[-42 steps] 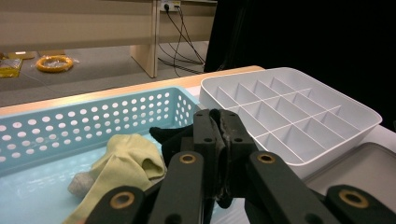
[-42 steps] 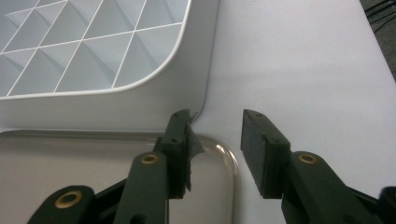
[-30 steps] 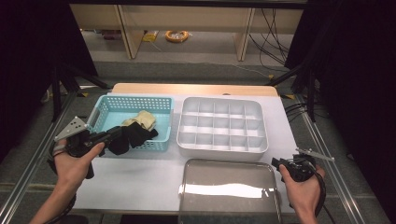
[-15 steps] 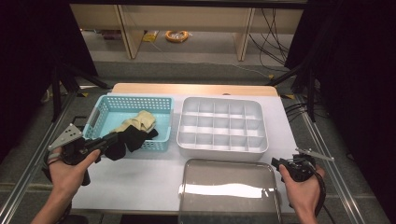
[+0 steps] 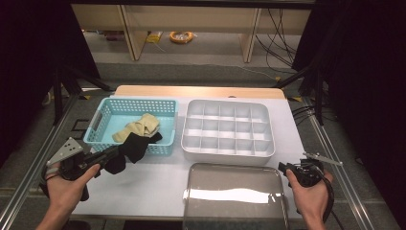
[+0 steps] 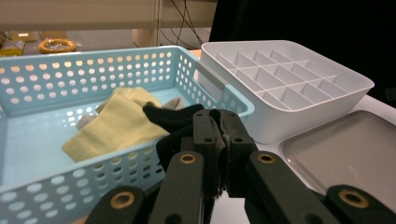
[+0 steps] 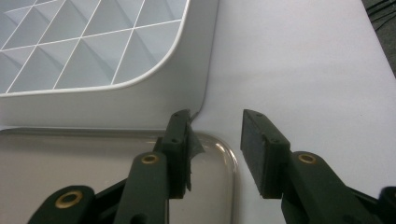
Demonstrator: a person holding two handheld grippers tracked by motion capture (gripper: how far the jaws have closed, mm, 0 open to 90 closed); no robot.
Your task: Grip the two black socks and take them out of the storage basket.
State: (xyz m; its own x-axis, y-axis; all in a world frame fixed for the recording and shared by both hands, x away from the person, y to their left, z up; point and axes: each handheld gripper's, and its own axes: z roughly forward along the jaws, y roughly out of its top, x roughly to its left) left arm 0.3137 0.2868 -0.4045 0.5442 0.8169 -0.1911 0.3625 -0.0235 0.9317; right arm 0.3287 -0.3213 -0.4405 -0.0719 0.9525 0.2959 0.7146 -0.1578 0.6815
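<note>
My left gripper (image 5: 116, 154) is shut on a black cloth (image 5: 136, 145) at the front wall of the blue basket (image 5: 109, 106). In the left gripper view the closed jaws pinch the black cloth (image 6: 173, 119), which hangs across the basket's near rim (image 6: 56, 186). A pale yellow cloth (image 5: 139, 126) lies inside the basket, just behind the black one (image 6: 116, 125). My right gripper (image 5: 286, 168) rests at the table's front right, open with nothing between its fingers (image 7: 215, 122), over the corner of a clear lid (image 7: 93, 163).
A white compartment tray (image 5: 225, 102) stands right of the basket, its cells bare (image 6: 327, 100). The clear lid (image 5: 234, 201) lies in front of it near the table edge. Bare white tabletop (image 5: 148, 187) lies between my hands.
My left hand has drawn back to the left and toward the near edge, pulling the black cloth further over the basket's front wall. The right hand has stayed put.
</note>
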